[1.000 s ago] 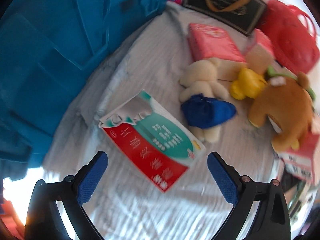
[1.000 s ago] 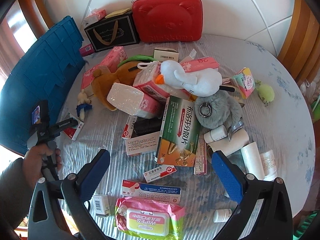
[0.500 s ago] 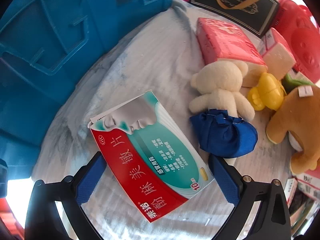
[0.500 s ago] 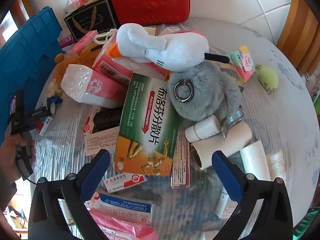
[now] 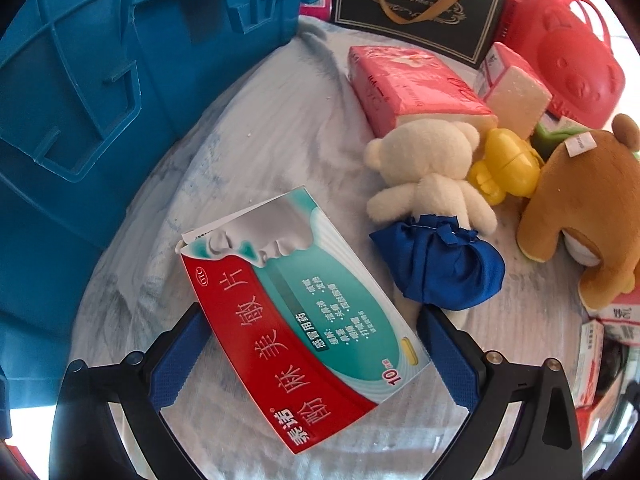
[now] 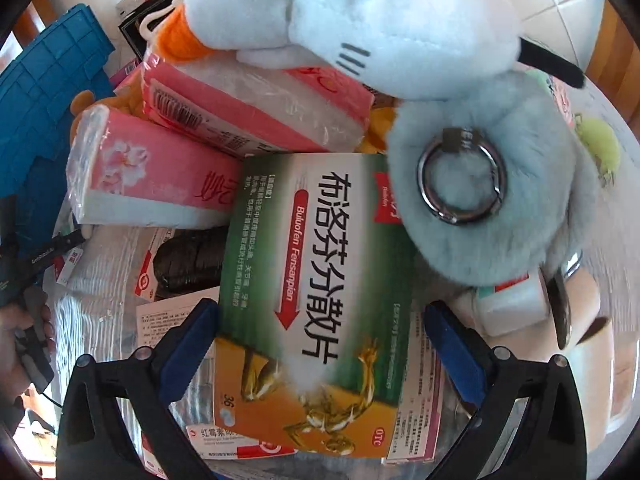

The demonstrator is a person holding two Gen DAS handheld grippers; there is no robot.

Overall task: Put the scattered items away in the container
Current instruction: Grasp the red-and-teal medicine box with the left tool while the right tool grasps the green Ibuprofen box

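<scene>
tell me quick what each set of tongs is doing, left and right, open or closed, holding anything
Left tongs: open, straddling the red and teal medicine box, not clamped.
Right tongs: open, straddling the green ibuprofen box, not clamped.

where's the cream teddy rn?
Left wrist view, right of centre: the cream teddy lies on the tablecloth, between the pink tissue pack and the red-teal medicine box.

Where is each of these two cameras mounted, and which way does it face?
Left wrist: rides on the left gripper, looking down along its open blue fingers at a red and teal medicine box beside the blue crate.
Right wrist: rides on the right gripper, facing a green medicine box in the pile; a hand shows at left.
Shared: the blue crate and the brown plush bear.
</scene>
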